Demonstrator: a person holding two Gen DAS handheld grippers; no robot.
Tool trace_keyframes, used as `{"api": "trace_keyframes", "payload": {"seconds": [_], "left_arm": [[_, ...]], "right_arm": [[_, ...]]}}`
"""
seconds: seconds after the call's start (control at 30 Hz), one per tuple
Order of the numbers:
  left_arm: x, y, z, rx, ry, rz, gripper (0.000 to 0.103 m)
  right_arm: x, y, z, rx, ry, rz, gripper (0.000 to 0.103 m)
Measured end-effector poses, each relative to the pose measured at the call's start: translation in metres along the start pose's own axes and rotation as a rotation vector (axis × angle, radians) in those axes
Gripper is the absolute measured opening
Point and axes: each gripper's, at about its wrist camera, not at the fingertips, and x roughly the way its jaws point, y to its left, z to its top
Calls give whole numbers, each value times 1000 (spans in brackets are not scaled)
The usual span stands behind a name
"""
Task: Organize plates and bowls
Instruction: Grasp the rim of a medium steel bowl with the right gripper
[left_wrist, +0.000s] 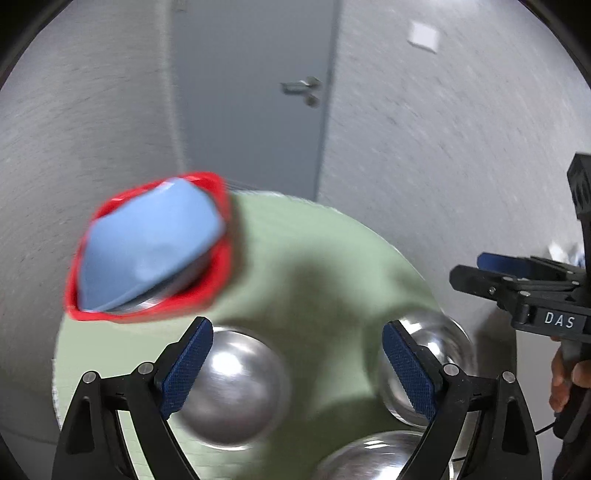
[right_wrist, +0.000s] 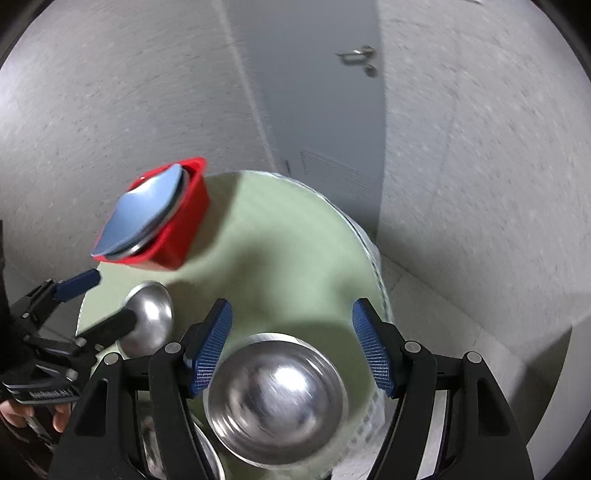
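A round pale green table (left_wrist: 314, 258) carries several steel bowls and a red tub (left_wrist: 218, 284). The tub holds a blue plate (left_wrist: 151, 243) leaning on a steel plate. My left gripper (left_wrist: 297, 369) is open and empty above the table, between one steel bowl (left_wrist: 236, 387) and another (left_wrist: 443, 354). A third steel bowl (left_wrist: 373, 458) sits at the bottom edge. In the right wrist view my right gripper (right_wrist: 291, 354) is open and empty just above a steel bowl (right_wrist: 277, 402). The red tub (right_wrist: 181, 225), blue plate (right_wrist: 144, 218) and table (right_wrist: 295, 258) show there too.
A grey door (left_wrist: 251, 92) with a lever handle stands behind the table between textured walls. The right gripper's body (left_wrist: 535, 295) shows at the right of the left wrist view. The left gripper (right_wrist: 88, 299) reaches over a steel bowl (right_wrist: 151, 314) in the right wrist view.
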Motion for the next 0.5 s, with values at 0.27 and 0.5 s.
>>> {"api": "trace_keyframes", "payload": {"seconds": [0.27,0.5], "left_arm": [[36,-46,-5,67,142,-16,91],[69,-54,6,78,253,19,64]], "right_arm": [[13,-40,-44,96,75,10,69],[38,-44,-71,123,158,123,54]]}}
